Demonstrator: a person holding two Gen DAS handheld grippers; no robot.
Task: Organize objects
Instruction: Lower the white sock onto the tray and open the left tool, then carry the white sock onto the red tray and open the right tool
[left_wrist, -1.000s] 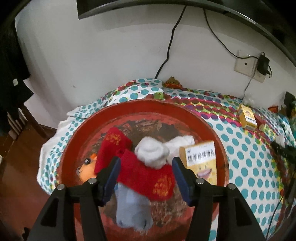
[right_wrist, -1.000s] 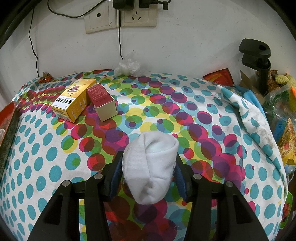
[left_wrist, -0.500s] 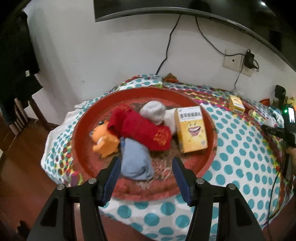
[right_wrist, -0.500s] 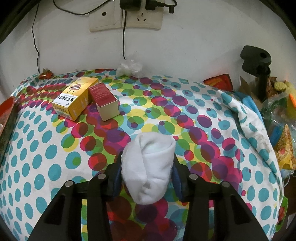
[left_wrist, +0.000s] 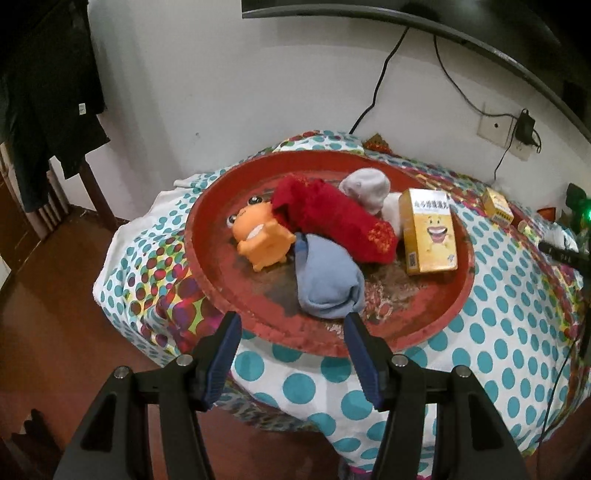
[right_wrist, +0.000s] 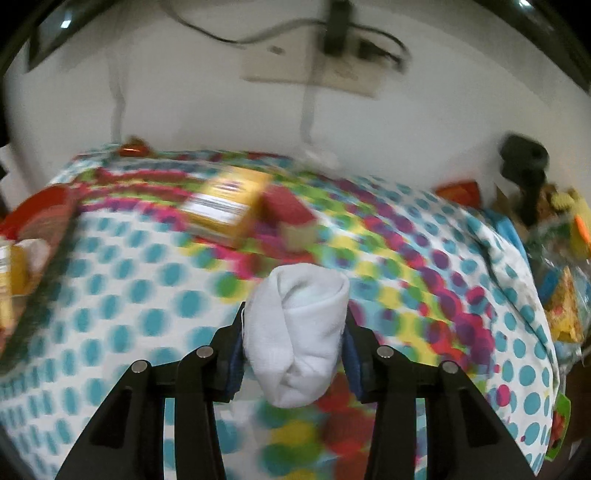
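On the left side, the left gripper (left_wrist: 291, 332) has its jaws wide apart with nothing between them, just in front of the near rim of the red tray (left_wrist: 221, 295). The tray stands on the desk, which is covered with a dotted cloth (left_wrist: 517, 314). In the tray, from left to right, there is an orange toy animal (left_wrist: 262, 236), a blue sock (left_wrist: 327, 280) lying near the front, a red sock (left_wrist: 332, 218) resting partly over the toy and the blue sock, a grey rolled sock (left_wrist: 365, 186) behind it, and a yellow box (left_wrist: 430, 230) with a smiling face, standing tilted beside the socks. Farther right on the cloth is a second small yellow box (left_wrist: 498, 206).

In the right wrist view, which is blurred, the tray edge (right_wrist: 44, 214) shows at the far left. A yellow carton (right_wrist: 229, 203) and a red box (right_wrist: 291, 214) lie touching each other on the cloth. The right gripper (right_wrist: 295, 339) has its jaws clamped on a white rolled sock (right_wrist: 295, 332), held above the cloth. A black stand (right_wrist: 524, 166) is at the far right
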